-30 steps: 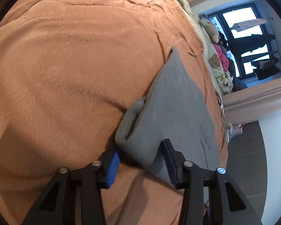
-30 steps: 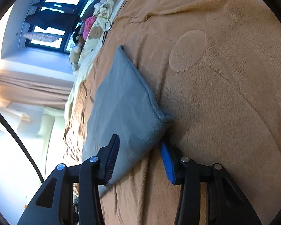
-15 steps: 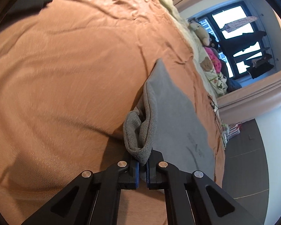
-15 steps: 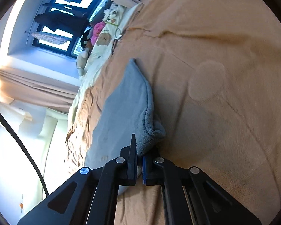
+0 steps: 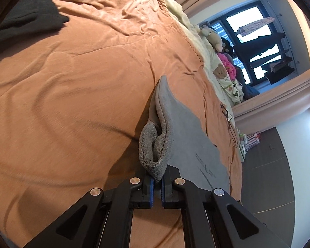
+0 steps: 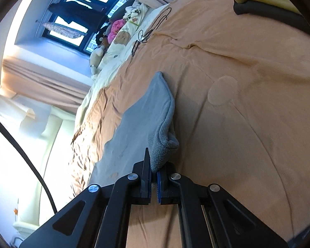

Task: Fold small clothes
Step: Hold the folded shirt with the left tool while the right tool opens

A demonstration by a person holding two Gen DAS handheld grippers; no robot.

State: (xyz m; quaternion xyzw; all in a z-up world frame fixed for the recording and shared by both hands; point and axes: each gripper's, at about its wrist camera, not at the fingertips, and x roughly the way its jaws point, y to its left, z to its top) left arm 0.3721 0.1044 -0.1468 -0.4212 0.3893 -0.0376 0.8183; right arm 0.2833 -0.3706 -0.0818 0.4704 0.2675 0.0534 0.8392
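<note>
A small grey garment [image 5: 188, 136] lies on the orange bed cover [image 5: 72, 86]. My left gripper [image 5: 157, 183] is shut on one bunched corner of it and holds that corner lifted off the cover. In the right wrist view the same grey garment [image 6: 142, 115] stretches away from me, and my right gripper [image 6: 154, 174] is shut on its other near corner, also raised. The far edge of the garment still rests on the bed.
A black garment [image 5: 24, 18] lies at the far left of the bed. A dark and yellow folded pile [image 6: 266, 6] sits at the far right. Stuffed toys and a cream blanket [image 5: 221, 66] line the window side. Black cables [image 6: 148, 31] lie on the cover.
Both grippers closed from open onto the garment's near corners, then lifted them. The cloth has bunched at the jaws and its near edge has risen off the cover.
</note>
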